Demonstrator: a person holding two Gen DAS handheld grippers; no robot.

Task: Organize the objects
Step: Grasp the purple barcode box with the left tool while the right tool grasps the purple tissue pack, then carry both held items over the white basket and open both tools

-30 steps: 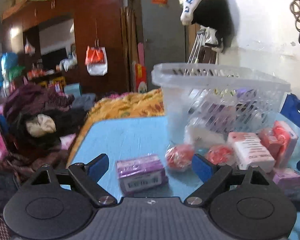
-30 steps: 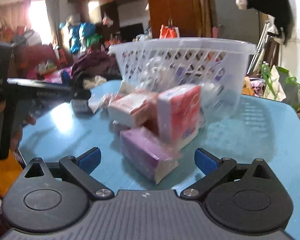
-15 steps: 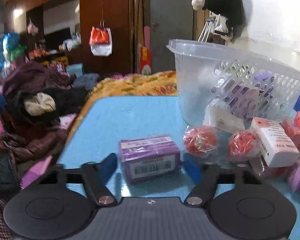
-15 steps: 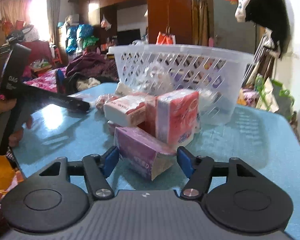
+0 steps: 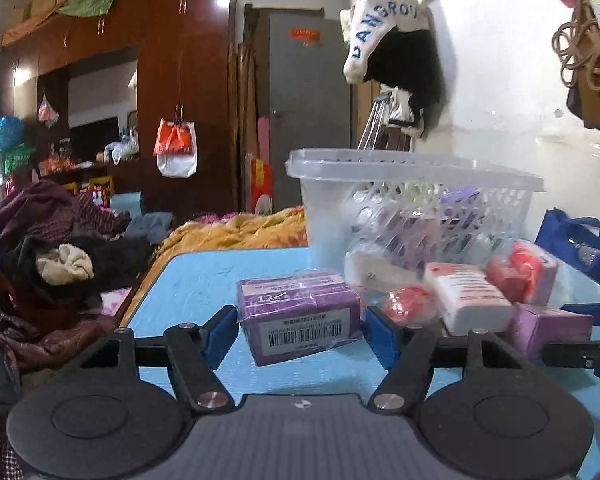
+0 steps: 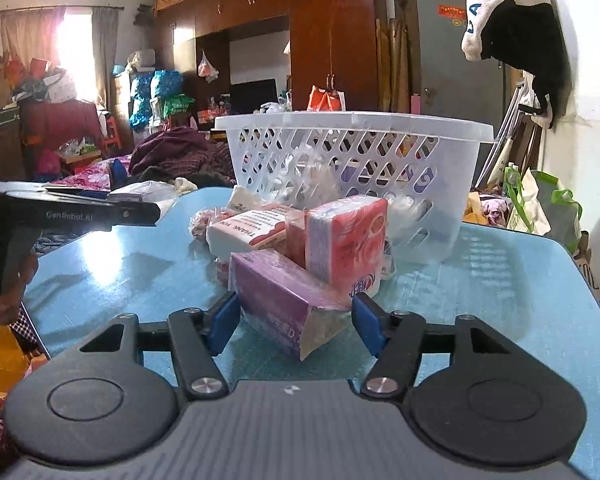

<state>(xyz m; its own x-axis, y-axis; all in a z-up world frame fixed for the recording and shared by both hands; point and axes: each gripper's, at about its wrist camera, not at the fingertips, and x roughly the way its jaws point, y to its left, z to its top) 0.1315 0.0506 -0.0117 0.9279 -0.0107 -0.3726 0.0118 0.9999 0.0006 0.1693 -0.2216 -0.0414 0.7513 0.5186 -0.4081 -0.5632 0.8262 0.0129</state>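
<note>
My left gripper is shut on a purple pack with a barcode label, its blue pads pressed on both ends, just above the blue table. My right gripper is shut on another purple wrapped pack at the near edge of the pile. A white slotted basket holding several wrapped items stands behind the pile. In the left wrist view the basket is at the right, with the right gripper below it. The left gripper shows side-on in the right wrist view.
A red-and-white tissue pack, a white box with red print and red wrapped balls lie against the basket. A pile of clothes and a yellow blanket sit beyond the table's left edge. A person's hand holds the left gripper.
Both grippers' jaws closed from wide onto their purple packs. The left gripper moved in around its pack and then tipped up, so the pack now sits higher in its view.
</note>
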